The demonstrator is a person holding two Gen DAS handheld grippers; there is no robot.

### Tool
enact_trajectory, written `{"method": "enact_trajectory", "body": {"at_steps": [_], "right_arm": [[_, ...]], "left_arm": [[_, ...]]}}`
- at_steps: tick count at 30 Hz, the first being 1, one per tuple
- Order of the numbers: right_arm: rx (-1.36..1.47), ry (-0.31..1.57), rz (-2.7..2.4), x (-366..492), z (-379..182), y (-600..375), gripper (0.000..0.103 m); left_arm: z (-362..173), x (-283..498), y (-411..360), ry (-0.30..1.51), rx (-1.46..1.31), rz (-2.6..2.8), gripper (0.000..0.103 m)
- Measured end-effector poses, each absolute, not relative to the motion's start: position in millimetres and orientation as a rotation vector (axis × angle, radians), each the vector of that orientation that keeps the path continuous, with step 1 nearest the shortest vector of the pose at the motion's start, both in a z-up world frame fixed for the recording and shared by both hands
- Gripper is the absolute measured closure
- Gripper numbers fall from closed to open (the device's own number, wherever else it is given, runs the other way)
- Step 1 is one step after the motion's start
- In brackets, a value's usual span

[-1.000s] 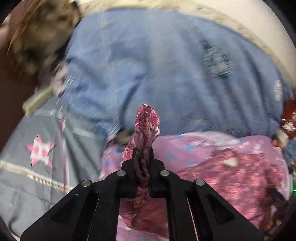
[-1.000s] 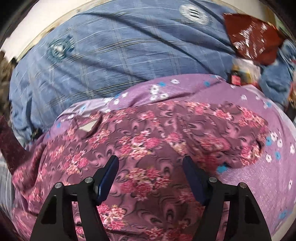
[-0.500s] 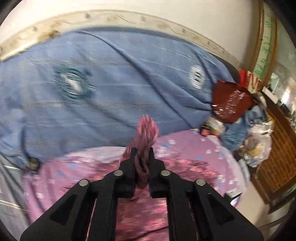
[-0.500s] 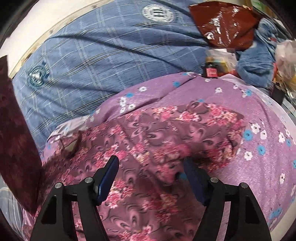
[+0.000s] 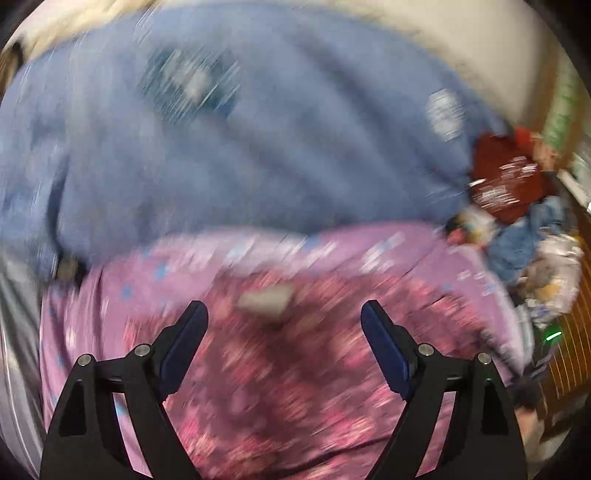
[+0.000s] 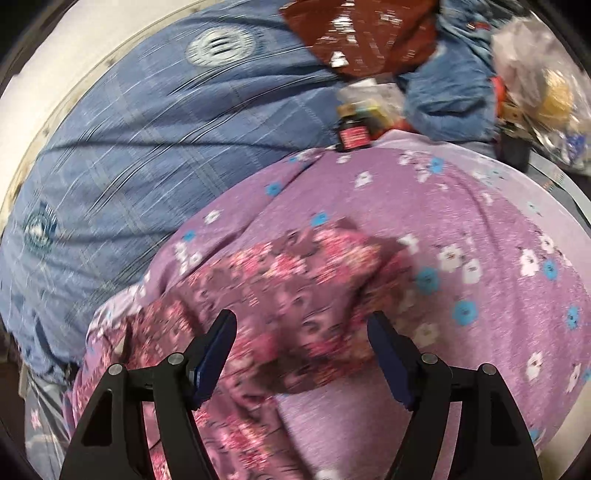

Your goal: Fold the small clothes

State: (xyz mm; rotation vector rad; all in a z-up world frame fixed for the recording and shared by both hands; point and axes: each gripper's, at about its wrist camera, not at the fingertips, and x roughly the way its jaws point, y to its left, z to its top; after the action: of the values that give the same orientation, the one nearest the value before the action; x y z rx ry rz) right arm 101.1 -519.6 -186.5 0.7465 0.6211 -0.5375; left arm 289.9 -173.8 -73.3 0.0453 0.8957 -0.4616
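A small maroon garment with pink flowers (image 6: 295, 288) lies rumpled on a lilac floral sheet (image 6: 480, 229). In the blurred left wrist view the same flowered garment (image 5: 295, 369) spreads below my left gripper (image 5: 284, 314). Its jaws are opening wide, and nothing is pinched between them. A pale label (image 5: 266, 302) shows on the cloth just ahead of the fingers. My right gripper (image 6: 303, 325) hangs open over the garment's near part, its pads apart from the cloth.
A blue checked quilt (image 6: 147, 140) covers the bed behind the lilac sheet. At the far right lie a dark red bag (image 6: 362, 29), a small dark bottle (image 6: 352, 134), blue denim cloth (image 6: 450, 92) and a plastic bag (image 6: 546, 85). A wooden lattice (image 5: 569, 339) stands at the right.
My left gripper held a bunched fold of the flowered garment and has let it go; its jaws have spread wide. Both views have swung rightward across the bed. The right gripper stayed open.
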Motion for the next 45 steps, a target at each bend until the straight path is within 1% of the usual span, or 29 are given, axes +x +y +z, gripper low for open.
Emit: {"method": "enact_trajectory", "body": {"at_steps": [2, 5, 8, 11, 14, 19, 22, 24, 26, 28, 29, 30, 31, 32, 34, 35, 38, 45], "right_arm": [[0.801, 0.618, -0.548, 93, -193, -538, 0.028], [0.861, 0.602, -0.557, 83, -201, -560, 0.028], [0.944, 0.582, -0.564, 75, -210, -582, 0.029], [0.986, 0.537, -0.562, 69, -212, -590, 0.032], [0.831, 0.584, -0.503, 90, -202, -566, 0.031], [0.606, 0.688, -0.400, 137, -196, -511, 0.031], [0.501, 0.731, -0.382, 161, -195, -485, 0.027], [0.431, 0.758, -0.395, 171, -198, -472, 0.019], [0.382, 0.797, -0.409, 184, -203, -466, 0.016], [0.352, 0.858, -0.427, 195, -216, -465, 0.016], [0.365, 0.882, -0.429, 198, -222, -466, 0.020], [0.395, 0.876, -0.429, 196, -224, -469, 0.026], [0.422, 0.857, -0.424, 193, -223, -471, 0.036], [0.483, 0.853, -0.383, 190, -223, -476, 0.063], [0.532, 0.840, -0.393, 184, -224, -483, 0.077], [0.537, 0.843, -0.394, 182, -224, -485, 0.089], [0.640, 0.794, -0.332, 171, -222, -495, 0.094], [0.782, 0.614, -0.089, 157, -190, -480, 0.094]], "left_arm": [[-121, 295, -145, 0.961, -0.017, -0.375, 0.018], [-179, 293, -116, 1.022, -0.078, -0.263, 0.018], [-222, 282, -105, 1.067, -0.050, -0.179, 0.018], [-225, 266, -109, 0.979, -0.010, -0.181, 0.018], [-225, 262, -112, 0.956, 0.014, -0.169, 0.017], [-224, 267, -108, 0.979, -0.004, -0.172, 0.017], [-225, 270, -103, 0.984, -0.024, -0.179, 0.017], [-225, 270, -103, 0.986, -0.023, -0.189, 0.017], [-225, 269, -102, 0.987, -0.023, -0.199, 0.017], [-225, 268, -100, 0.988, -0.027, -0.208, 0.017], [-224, 269, -99, 0.990, -0.031, -0.212, 0.017], [-224, 270, -98, 0.991, -0.036, -0.215, 0.017], [-224, 270, -97, 0.992, -0.042, -0.218, 0.017], [-224, 269, -95, 0.992, -0.050, -0.219, 0.017], [-223, 269, -93, 0.990, -0.057, -0.215, 0.017], [-223, 269, -92, 0.990, -0.061, -0.212, 0.017], [-223, 269, -88, 0.989, -0.078, -0.212, 0.017], [-207, 266, -70, 0.926, -0.178, -0.211, 0.017]]}}
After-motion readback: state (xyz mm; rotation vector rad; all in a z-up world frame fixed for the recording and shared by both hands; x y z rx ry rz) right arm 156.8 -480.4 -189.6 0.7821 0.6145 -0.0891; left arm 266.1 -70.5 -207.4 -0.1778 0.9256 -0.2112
